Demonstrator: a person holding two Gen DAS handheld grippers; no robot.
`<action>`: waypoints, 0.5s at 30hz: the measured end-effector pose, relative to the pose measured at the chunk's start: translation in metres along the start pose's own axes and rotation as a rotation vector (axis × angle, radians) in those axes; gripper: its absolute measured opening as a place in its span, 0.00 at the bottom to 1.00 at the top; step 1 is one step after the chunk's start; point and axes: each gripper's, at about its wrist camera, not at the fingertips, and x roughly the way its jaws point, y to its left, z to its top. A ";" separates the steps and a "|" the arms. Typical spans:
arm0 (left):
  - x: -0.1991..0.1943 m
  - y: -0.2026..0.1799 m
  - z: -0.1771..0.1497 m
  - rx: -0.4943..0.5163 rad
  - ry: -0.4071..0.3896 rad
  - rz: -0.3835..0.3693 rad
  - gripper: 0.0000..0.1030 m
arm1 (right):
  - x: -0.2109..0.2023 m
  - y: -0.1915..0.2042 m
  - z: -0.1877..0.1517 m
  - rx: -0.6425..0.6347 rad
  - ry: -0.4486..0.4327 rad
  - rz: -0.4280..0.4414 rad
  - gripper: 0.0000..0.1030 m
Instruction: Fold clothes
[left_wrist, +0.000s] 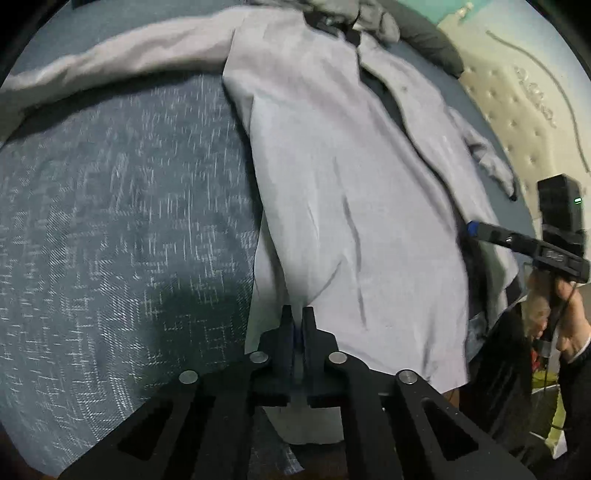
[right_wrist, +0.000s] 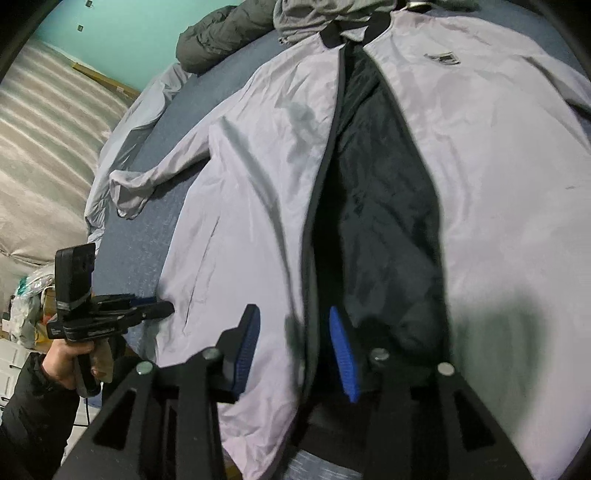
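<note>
**A grey jacket lies open on the bed**

The bed (left_wrist: 110, 206) is the biggest thing here. It has a dark blue cover with little white lines on it. It spreads out to the left of the left fingers.

On the bed lies a big light grey jacket (left_wrist: 332, 184). It is spread out flat, straight ahead of both pairs of fingers. Its front is open, and the dark lining (right_wrist: 376, 206) shows in the gap. One long sleeve (left_wrist: 122, 62) stretches far away to the left of the left fingers. A small dark badge (right_wrist: 443, 58) sits on the chest, far ahead of the right fingers. Past the collar, at the far end, more grey and dark clothes (right_wrist: 229, 33) are piled up.

The left gripper (left_wrist: 296, 325) has its fingers pressed together. The bottom edge of the jacket is right at their tips, but I cannot tell if they pinch the cloth.

The right gripper (right_wrist: 295, 332) has its fingers apart. The blue pads (right_wrist: 341, 350) show. The edge of the jacket's front runs between them, and the pads do not squeeze it.

A hand (right_wrist: 70, 363) in a dark sleeve holds the left gripper's handle, seen off to the left of the right fingers.
</note>
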 end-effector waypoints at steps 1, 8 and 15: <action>-0.008 0.001 0.000 -0.005 -0.024 -0.011 0.03 | -0.004 -0.003 0.000 0.004 -0.008 -0.003 0.38; -0.055 0.044 -0.010 -0.154 -0.106 -0.028 0.02 | -0.030 -0.020 -0.002 0.013 -0.039 -0.035 0.39; -0.034 0.069 -0.022 -0.206 -0.023 0.008 0.02 | -0.028 -0.024 -0.008 0.037 -0.007 -0.033 0.41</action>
